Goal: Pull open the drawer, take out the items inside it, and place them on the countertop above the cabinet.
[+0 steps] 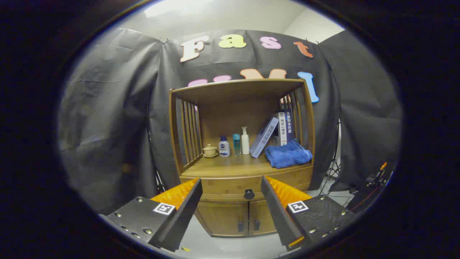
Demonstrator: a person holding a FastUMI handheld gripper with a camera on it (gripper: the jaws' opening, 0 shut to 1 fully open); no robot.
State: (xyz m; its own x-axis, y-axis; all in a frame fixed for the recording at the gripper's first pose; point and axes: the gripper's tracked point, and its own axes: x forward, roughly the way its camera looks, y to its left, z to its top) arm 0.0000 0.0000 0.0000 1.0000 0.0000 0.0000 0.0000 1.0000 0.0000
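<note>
The drawer (248, 187) is shut. The jaws are held wide apart, empty; the knob (249, 194) at 12 o'clock should be lined up between them.

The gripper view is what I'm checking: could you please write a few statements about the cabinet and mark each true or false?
1. The drawer is shut. True.
2. The gripper is closed on the drawer knob. False: its fingers stand open and apart, with the knob seen between them, farther off.
3. A blue towel lies on the countertop, on the side by the books. True.
4. The countertop holds four bottles. False: three bottles stand there, beside a small lidded cup.
5. The two lower doors hang open. False: both are shut.
</note>
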